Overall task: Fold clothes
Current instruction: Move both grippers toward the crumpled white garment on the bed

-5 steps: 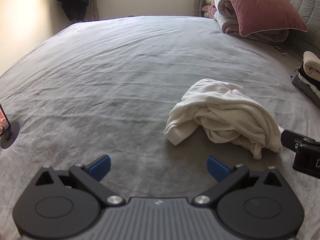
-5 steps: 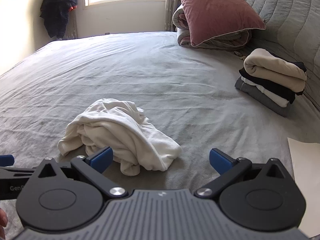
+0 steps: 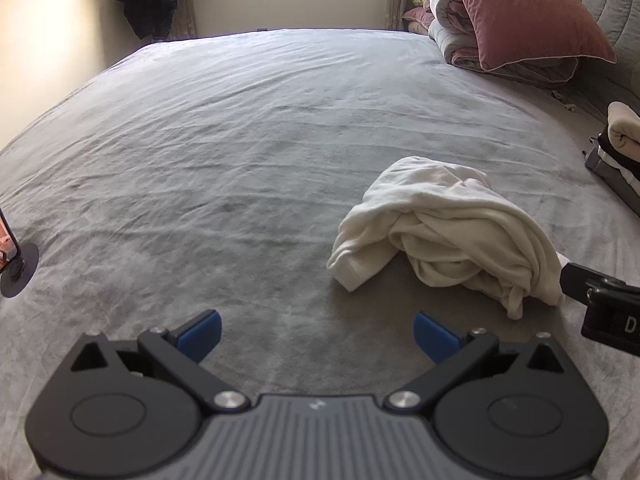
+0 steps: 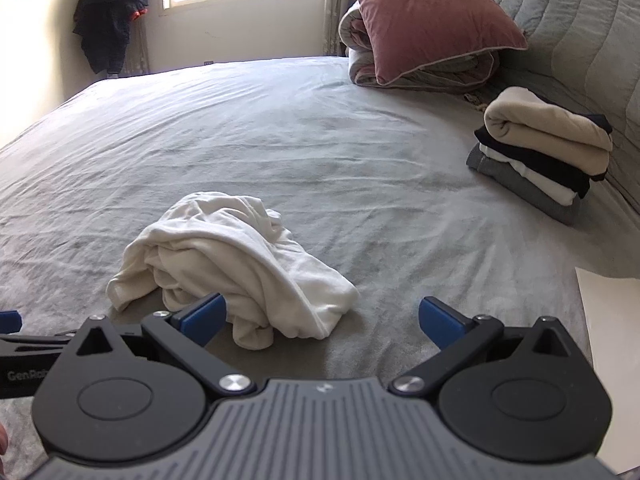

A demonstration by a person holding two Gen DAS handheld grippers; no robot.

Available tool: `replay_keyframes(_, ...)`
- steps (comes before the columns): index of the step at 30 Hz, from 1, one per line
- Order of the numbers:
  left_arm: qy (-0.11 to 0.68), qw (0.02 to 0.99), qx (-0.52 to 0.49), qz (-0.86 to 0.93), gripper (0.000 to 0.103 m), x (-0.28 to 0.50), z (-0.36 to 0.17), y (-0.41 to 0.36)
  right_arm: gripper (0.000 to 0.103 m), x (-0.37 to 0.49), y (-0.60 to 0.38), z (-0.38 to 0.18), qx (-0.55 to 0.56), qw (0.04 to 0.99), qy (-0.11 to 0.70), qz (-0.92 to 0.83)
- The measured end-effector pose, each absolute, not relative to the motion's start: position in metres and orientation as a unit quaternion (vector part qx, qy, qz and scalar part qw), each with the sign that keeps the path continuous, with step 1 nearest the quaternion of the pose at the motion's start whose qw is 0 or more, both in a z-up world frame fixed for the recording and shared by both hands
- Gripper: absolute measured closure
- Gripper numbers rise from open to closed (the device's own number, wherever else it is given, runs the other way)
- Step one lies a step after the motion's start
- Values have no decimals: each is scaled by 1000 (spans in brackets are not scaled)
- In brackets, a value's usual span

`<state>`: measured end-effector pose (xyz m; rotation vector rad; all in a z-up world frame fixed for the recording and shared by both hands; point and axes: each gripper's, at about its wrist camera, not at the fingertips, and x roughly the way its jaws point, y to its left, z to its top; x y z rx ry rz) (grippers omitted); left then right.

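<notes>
The crumpled cream cotton garment (image 4: pixel 228 264) lay bunched on the grey bed (image 4: pixel 320 140), soft and limp; its near-left hem looked graspable. Both tongs, left (image 3: pixel 316 332) and right (image 4: pixel 322 318), gaped released.

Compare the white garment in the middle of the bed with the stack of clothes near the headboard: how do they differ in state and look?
The white garment lies crumpled in a loose heap; the stack of clothes is neatly folded and layered. The garment is a single white piece; the stack mixes beige, black, white and grey pieces. The garment sits close in front of the open right gripper; the stack lies farther off, by the headboard. Both rest on the grey bed.
</notes>
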<state>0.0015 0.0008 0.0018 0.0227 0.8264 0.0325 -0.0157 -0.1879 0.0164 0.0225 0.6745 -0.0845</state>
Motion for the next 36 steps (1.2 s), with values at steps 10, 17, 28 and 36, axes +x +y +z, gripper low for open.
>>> replay_keyframes(10,397,918,11,14,1,9,12,-1,0,-3,-190,31,71,932,354,-41)
replay_keyframes(17,391,919,45,9,1,23,27,-2,0,7,-187,49,60,937,344,-33)
replay_keyframes(28,428,903,42,19,1,56,-14,1,0,34,-189,21,28,929,366,-37)
replay_keyframes(36,447,893,46,10,0,67,-43,-8,0,59,-198,-20,58,905,421,-10)
